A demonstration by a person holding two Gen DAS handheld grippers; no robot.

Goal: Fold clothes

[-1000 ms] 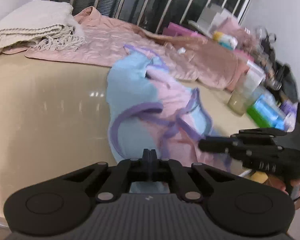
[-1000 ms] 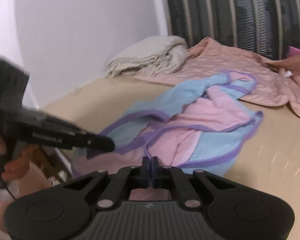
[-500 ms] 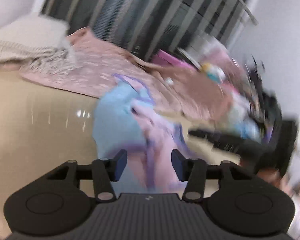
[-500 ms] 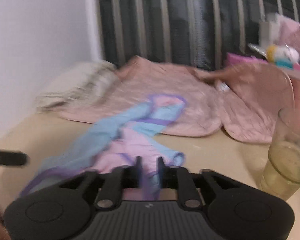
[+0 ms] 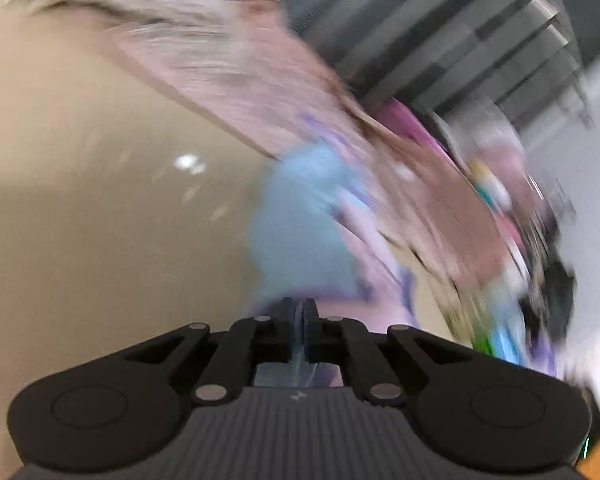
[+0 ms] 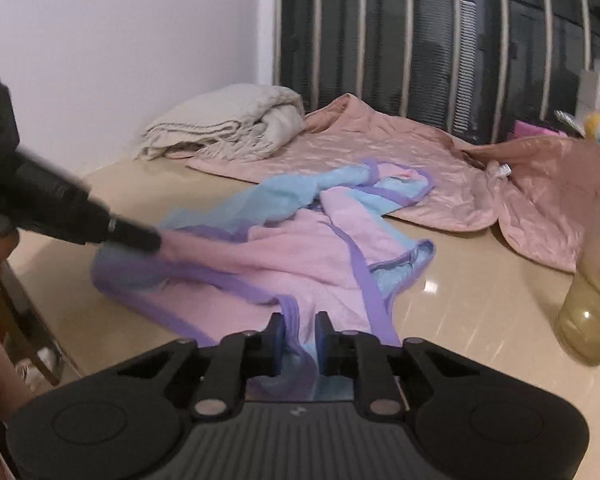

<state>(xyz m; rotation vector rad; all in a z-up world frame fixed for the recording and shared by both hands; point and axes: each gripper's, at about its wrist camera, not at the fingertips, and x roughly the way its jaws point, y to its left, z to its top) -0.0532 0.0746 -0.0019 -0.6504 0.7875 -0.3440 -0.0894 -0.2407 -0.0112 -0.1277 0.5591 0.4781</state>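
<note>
My glossy beige table point(image 6: 480, 312) stands before a white wall and dark barred window. On it lies the soft pink-and-blue garment point(image 6: 300, 248) with purple trim. My left tongs point(image 5: 299, 312) have just clamped its edge; my right tongs point(image 6: 299, 338) have been closing around its near hem.

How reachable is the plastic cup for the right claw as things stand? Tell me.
Probably not yet. The right claw has just been closing, with the pink-and-blue garment between its jaws; it must let go first. The tabletop toward the plastic cup looks bare.
</note>
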